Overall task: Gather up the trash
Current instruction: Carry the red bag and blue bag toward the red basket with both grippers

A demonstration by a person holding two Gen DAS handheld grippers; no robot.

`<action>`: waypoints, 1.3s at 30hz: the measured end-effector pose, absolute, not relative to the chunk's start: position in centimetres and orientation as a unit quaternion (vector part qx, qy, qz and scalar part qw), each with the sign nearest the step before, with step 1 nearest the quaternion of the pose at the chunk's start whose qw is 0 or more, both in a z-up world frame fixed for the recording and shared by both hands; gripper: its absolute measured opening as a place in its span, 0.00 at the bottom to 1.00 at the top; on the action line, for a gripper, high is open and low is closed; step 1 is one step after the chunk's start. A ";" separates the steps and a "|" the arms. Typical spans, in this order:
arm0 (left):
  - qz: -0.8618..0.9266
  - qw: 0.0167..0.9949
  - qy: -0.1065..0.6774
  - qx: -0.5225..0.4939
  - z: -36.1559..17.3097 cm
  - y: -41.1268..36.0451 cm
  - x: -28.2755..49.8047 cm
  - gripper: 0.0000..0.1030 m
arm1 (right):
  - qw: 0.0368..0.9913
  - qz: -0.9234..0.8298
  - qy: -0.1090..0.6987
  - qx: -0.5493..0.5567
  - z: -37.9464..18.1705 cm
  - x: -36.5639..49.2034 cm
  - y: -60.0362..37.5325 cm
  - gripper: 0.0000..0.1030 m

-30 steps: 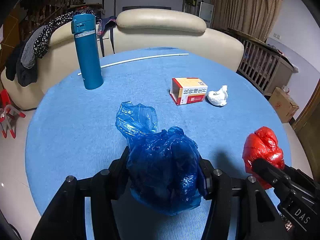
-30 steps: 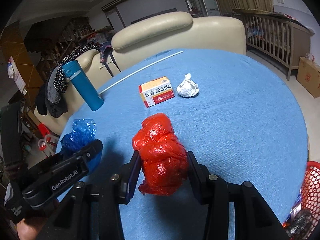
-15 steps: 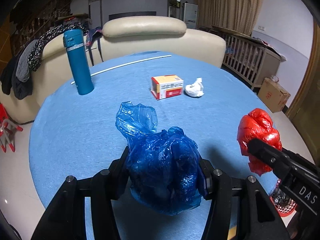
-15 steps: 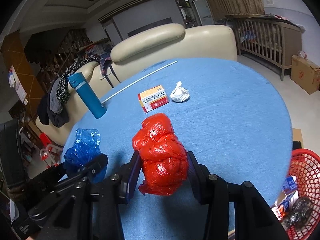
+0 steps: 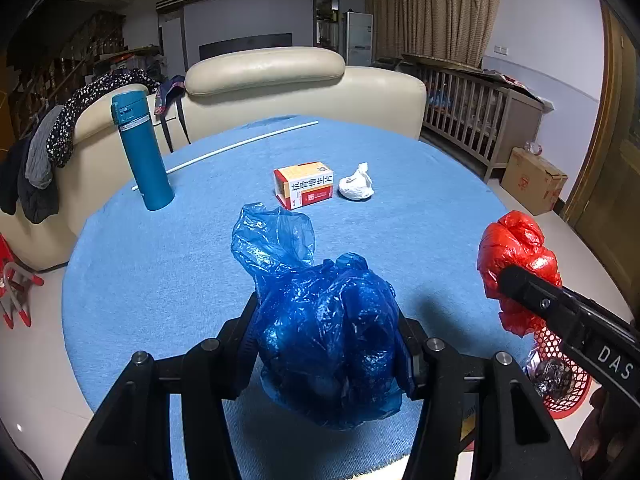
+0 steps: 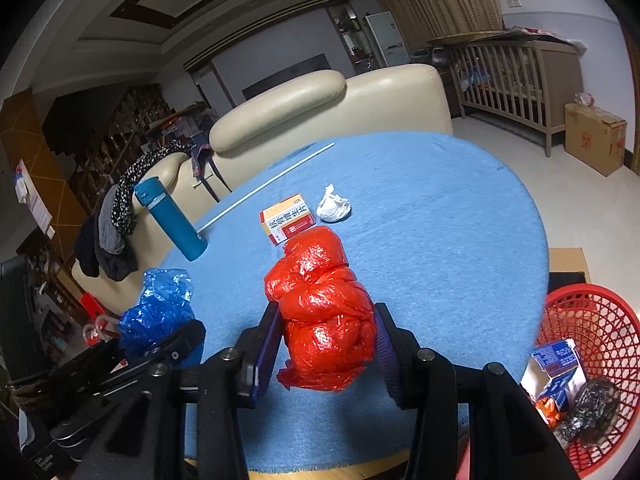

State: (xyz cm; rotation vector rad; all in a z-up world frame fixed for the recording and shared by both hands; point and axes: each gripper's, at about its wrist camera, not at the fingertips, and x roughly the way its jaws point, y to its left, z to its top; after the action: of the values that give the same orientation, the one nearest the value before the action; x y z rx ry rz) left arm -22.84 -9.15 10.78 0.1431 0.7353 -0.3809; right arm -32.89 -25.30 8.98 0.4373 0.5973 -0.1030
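Left gripper [image 5: 326,344] pinching a crumpled blue plastic bag [image 5: 324,320] between its 2 fingers; right gripper [image 6: 326,344] clamped likewise on a red plastic bag [image 6: 320,312]. Both bundles probably light, soft, slippery, easily squashed. Best gripped across the dense middle, not the loose flaps above the fingertips.

On the desk [image 5: 168,272], a box [image 5: 305,184] lies left of a tissue wad [image 5: 356,186]; a flask [image 5: 142,156] stands far left; a basket [image 6: 592,364] sits right, below the edge.
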 end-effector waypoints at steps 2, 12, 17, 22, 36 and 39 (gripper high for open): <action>-0.187 0.913 0.357 0.072 10.7 -9.3 -23.0 0.56 | 0.930 -0.053 0.291 0.218 8.9 -33.1 -25.5 0.47; -0.197 0.908 0.361 0.084 10.1 -10.4 -23.4 0.56 | 0.927 -0.061 0.290 0.229 8.2 -33.7 -26.3 0.47; -0.203 0.907 0.357 0.094 10.0 -11.0 -23.7 0.56 | 0.927 -0.065 0.287 0.234 8.1 -34.1 -26.7 0.47; -0.210 0.905 0.356 0.102 9.9 -11.7 -24.1 0.56 | 0.926 -0.072 0.282 0.240 8.0 -34.8 -27.4 0.47; -0.238 0.895 0.351 0.136 9.6 -14.3 -25.2 0.56 | 0.922 -0.099 0.274 0.255 7.3 -37.0 -29.9 0.47; -0.247 0.892 0.349 0.147 9.5 -15.3 -25.6 0.56 | 0.920 -0.109 0.271 0.260 7.1 -37.7 -30.7 0.47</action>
State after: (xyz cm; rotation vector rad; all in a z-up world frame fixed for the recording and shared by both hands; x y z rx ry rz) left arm -25.64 -15.28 9.50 0.3046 0.7240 -0.5125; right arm -37.69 -30.70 7.14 0.5335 0.5573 -0.2229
